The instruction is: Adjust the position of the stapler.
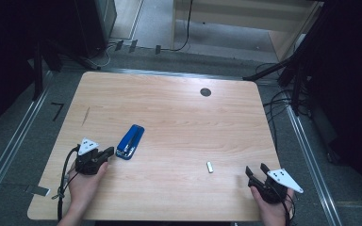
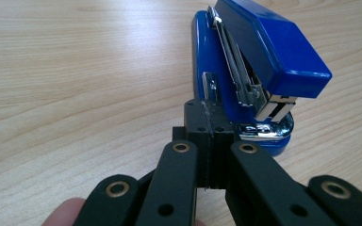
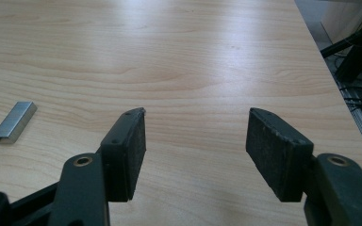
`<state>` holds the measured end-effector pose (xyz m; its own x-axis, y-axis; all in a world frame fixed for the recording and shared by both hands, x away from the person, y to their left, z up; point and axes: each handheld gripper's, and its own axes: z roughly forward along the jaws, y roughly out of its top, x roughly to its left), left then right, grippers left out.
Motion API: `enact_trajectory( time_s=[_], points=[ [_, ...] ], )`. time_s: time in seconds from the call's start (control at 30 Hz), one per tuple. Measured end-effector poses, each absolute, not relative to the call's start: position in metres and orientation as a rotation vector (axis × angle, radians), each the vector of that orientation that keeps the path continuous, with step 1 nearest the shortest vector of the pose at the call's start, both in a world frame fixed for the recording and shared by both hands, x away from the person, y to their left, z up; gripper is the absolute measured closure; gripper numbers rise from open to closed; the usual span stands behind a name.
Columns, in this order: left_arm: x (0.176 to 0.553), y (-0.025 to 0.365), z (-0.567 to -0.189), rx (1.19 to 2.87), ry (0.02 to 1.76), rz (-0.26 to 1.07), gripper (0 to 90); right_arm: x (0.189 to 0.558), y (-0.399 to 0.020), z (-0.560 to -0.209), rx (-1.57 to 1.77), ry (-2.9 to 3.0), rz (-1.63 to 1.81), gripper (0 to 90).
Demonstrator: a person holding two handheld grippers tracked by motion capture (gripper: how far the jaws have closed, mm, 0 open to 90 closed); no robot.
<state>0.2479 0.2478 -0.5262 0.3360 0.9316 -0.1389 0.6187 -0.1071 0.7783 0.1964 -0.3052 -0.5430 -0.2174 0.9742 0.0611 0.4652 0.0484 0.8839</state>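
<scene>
Behind shut left tongs point(image 2: 207, 141) (tips touching) — stapler point(image 2: 259, 70) base.

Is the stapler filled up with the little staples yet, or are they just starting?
Just starting, it seems. Done: the blue stapler is hinged open on the table. In hand: nothing; the left gripper is shut beside the stapler, and the right gripper is open. Left: the staple strip lies loose on the wood, probably to be loaded.
</scene>
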Motion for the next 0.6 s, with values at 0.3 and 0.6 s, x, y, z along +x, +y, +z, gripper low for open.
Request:
enact_trajectory(
  time_s=[0.3, 0.6],
  points=[
    [0.2492, 0.2442, -0.5274, 1.834, 1.368, 0.479, 90.0, 0.1967, -0.3011, -0.5429, 1.439, 1.754, 1.11, 39.4],
    [0.2489, 0.2422, -0.5263, 1.825, 1.382, 0.471, 90.0, 0.1966, -0.3005, -0.5431, 1.444, 1.754, 1.111, 39.4]
  ],
)
